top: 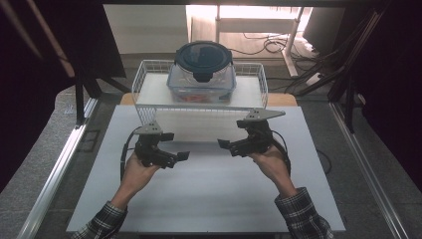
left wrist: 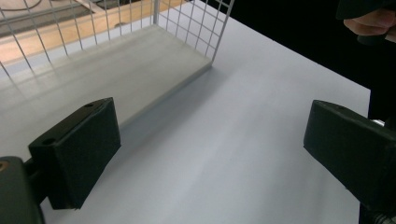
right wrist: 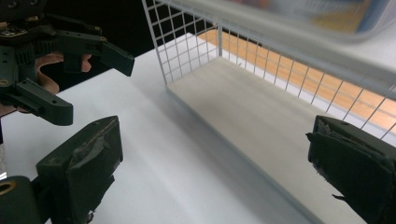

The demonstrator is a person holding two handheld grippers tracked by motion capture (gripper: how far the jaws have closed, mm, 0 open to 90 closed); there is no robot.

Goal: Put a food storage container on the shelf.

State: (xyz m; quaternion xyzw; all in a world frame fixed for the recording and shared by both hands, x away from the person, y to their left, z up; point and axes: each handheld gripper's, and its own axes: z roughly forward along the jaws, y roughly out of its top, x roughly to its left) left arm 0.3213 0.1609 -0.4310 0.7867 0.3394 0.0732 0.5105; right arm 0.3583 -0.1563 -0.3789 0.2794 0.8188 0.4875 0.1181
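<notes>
We find a white wire rack (top: pixel 149 107) standing at the far edge of the white table (top: pixel 209 199), its upper shelf carrying a clear food container (top: pixel 201 82) with a dark clip-on lid (top: pixel 204 56); orange contents show faintly through the container wall. The rack's open lower level lies directly ahead of both tools, and we see nothing between them and it. A metal rail (top: pixel 54 164) runs along the table's left side, and cables (top: pixel 263 45) lie on the floor beyond. The left gripper (top: pixel 178 147) sits just short of the rack's front left corner, held in a hand (top: pixel 137 169) rising from a plaid sleeve (top: pixel 102 224), tips aimed inward to the right. The right gripper (top: pixel 230 142) mirrors it near the front right corner, tips aimed left. In each gripper view the black jaws stand wide apart with only bare table and rack floor between them; neither has hold of anything. We can read no label or writing anywhere.
</notes>
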